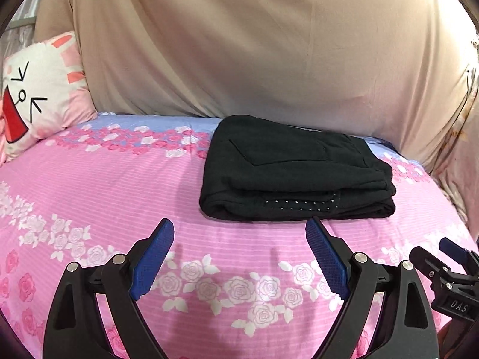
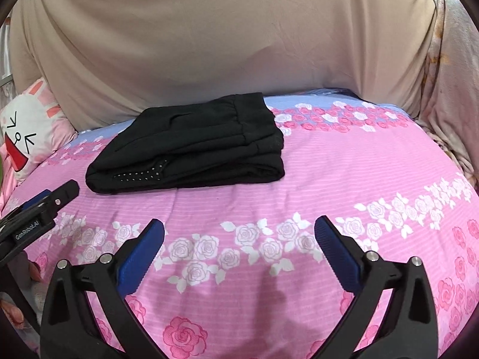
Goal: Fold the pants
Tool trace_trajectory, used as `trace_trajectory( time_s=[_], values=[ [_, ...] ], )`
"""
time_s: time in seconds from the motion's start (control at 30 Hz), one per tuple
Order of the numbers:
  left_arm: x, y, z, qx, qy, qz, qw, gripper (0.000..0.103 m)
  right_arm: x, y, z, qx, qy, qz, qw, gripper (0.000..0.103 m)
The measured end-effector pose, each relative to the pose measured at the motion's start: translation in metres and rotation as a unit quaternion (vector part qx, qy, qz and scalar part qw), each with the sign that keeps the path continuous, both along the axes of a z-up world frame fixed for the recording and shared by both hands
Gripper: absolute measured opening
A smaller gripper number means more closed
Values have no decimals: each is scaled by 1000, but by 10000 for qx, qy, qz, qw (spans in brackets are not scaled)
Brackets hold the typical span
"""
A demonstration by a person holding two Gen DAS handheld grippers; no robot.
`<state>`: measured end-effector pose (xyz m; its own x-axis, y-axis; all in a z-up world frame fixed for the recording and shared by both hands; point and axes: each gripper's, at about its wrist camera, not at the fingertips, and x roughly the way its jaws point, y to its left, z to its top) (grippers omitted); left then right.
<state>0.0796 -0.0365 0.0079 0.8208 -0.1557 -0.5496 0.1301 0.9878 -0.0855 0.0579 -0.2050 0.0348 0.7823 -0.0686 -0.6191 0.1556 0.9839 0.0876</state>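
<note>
Two grippers, both spread wide and holding nothing: the left gripper (image 1: 239, 224) hangs over bare sheet just short of the pants (image 1: 296, 170), and the right gripper (image 2: 239, 224) sits over the white rose band, nothing between its blue pads (image 2: 140, 257). From the right wrist view the left gripper's tip shows at 9 o'clock, clear of the cloth. The black pants lie folded into a compact stack on the pink floral bedsheet (image 2: 344, 179), near the beige draped fabric (image 1: 239, 45) at 12 o'clock; in the left view the stack sits at roughly 1 o'clock from the jaws, in the right view at 11 o'clock. A bunny-face pillow (image 1: 39, 89) is off at 9 to 10 o'clock, well apart from the stack. Judgement: fold looks essentially done; several layers lie squared, with the waistband end toward the right and a dotted trim strip (image 1: 302, 202) peeking from the near edge. Handling: soft knit-like fabric, light, limp, no stiffness of its own, so layers will slide over each other and the stack will sag if lifted from one side. The mattress under it gives too, so pressing down won't firm up a pinch. If it needs moving or tidying, I'd take the thick near folded edge with both grippers, one at each end, biting all layers together; a single top-layer pinch would likely peel the fold open.
</note>
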Motion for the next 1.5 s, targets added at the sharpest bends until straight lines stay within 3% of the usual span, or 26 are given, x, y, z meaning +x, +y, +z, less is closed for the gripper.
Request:
trace_trajectory(
  time_s=[0.27, 1.03, 1.5],
  values=[
    [-5, -15, 0, 620, -89, -59, 9980, 87, -1, -1, -4, -55, 163, -179, 9997, 98],
    [-5, -17, 0, 878, -87, 196, 9959, 87, 0, 0, -4, -47, 168, -156, 9997, 98],
    [-7, -13, 1, 773, -103, 337, 9964, 92, 0, 0, -4, -48, 170, -162, 9997, 98]
  ],
)
